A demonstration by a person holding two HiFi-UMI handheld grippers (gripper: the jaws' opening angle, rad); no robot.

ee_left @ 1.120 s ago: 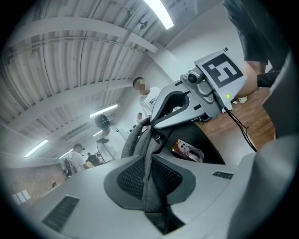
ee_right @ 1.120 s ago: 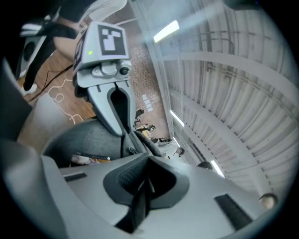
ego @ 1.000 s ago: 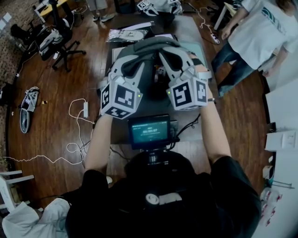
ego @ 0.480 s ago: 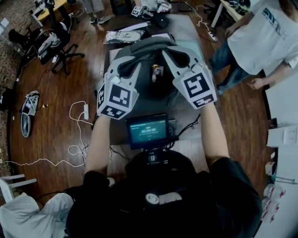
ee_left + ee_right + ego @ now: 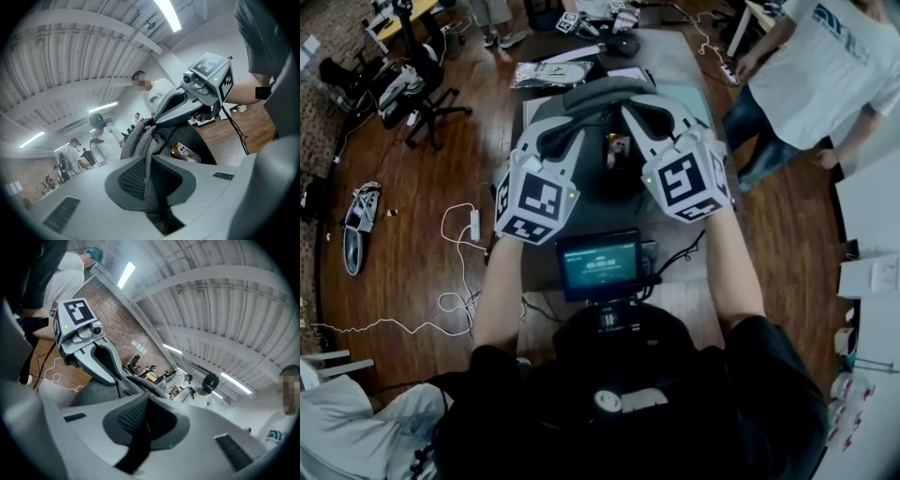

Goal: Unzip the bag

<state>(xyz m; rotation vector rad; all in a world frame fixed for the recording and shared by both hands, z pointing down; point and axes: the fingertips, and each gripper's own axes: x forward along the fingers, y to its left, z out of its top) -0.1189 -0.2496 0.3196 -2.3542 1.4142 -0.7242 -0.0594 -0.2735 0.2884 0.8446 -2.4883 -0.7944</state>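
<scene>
A grey backpack [image 5: 609,178] lies on the table [image 5: 675,56] with its top towards me. Its mouth gapes between the grippers, and a colourful packet [image 5: 619,150] shows inside. My left gripper [image 5: 565,127] is shut on a fold of the bag's grey fabric [image 5: 149,187] at the left edge of the opening. My right gripper [image 5: 636,111] is shut on a thin black strip [image 5: 136,446] at the right edge; I cannot tell whether it is a zip pull or a strap. A metal zip slider [image 5: 154,136] hangs just beyond the left jaws.
Papers and a dark object [image 5: 623,42] lie at the table's far end. A person in a white shirt [image 5: 825,70] stands close at the right. A screen [image 5: 600,264] is mounted near my chest. An office chair [image 5: 412,84] and cables [image 5: 459,234] are on the floor at left.
Both grippers have shifted slightly away from me and kept their holds. The packet inside the bag's mouth shows more clearly. The person at the right has moved.
</scene>
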